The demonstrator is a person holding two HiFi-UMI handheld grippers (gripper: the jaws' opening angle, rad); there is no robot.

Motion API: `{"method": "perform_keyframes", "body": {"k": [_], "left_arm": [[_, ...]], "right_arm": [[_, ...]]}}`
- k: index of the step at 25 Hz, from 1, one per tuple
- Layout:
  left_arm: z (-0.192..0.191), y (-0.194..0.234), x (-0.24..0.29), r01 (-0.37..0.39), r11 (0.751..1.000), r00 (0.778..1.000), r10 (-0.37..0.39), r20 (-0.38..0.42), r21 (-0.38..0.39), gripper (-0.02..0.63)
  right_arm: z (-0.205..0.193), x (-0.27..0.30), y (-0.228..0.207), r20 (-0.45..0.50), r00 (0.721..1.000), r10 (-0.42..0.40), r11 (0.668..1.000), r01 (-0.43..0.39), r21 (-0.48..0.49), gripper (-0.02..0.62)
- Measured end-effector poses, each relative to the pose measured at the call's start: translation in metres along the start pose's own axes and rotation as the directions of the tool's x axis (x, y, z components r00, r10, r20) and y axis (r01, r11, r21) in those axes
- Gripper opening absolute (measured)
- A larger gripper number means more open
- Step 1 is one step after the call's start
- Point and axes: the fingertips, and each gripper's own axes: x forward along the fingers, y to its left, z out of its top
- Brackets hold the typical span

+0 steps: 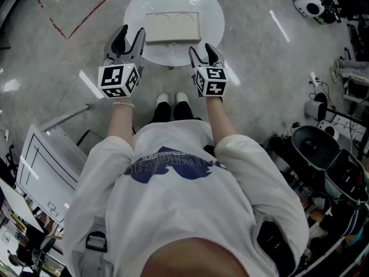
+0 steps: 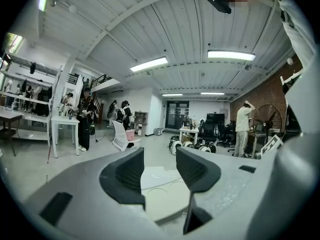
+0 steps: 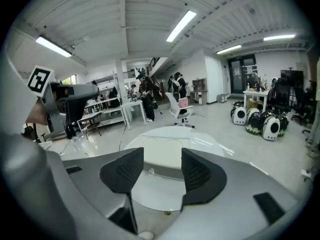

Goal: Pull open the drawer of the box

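**Ana:** White T-shirt (image 1: 173,201) with a dark blue print fills the bottom of the head view, nearest the lens. The person wearing it stands at a round white table (image 1: 213,13).

**Ben:** And the box?

**Ana:** The cream box (image 1: 173,27) lies flat at the middle of that table, with two arcs marked on its top and a long side toward the person. From above its outline is a plain rectangle, so the drawer looks shut.

**Ben:** The tools?

**Ana:** The left gripper (image 1: 130,38) hangs at the table's left rim, just beside the box's left end and apart from it. Its jaws stand wide apart, holding nothing; in its own view the box top shows through the gap.

**Ben:** And the other?

**Ana:** The right gripper (image 1: 203,51) is at the near right rim, just short of the box's right corner. Its jaws are also spread wide and grip nothing. Between them, farther off, are the box's near face and a small round knob (image 3: 151,172).
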Motion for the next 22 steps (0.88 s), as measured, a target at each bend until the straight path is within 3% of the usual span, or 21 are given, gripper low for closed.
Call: {"method": "perform_keyframes", "body": {"k": [6,11,22], "left_arm": [[-0.004,0.015,0.015,-0.007,1.0,1.0,0.006,-0.021,-0.02,0.183],[-0.005,0.021,0.023,-0.007,1.0,1.0,0.007,-0.03,-0.018,0.183],[-0.022,0.045,0.023,-0.052,0.998,0.997,0.049,-0.067,-0.037,0.183]], "right_arm": [[-0.049,0.048,0.034,-0.152,0.987,0.049,0.998,-0.052,-0.019,0.215],[-0.083,0.079,0.052,-0.277,0.958,0.076,0.995,-0.09,-0.037,0.215],[-0.11,0.134,0.05,-0.448,0.894,-0.013,0.999,-0.002,-0.034,0.175]]}}
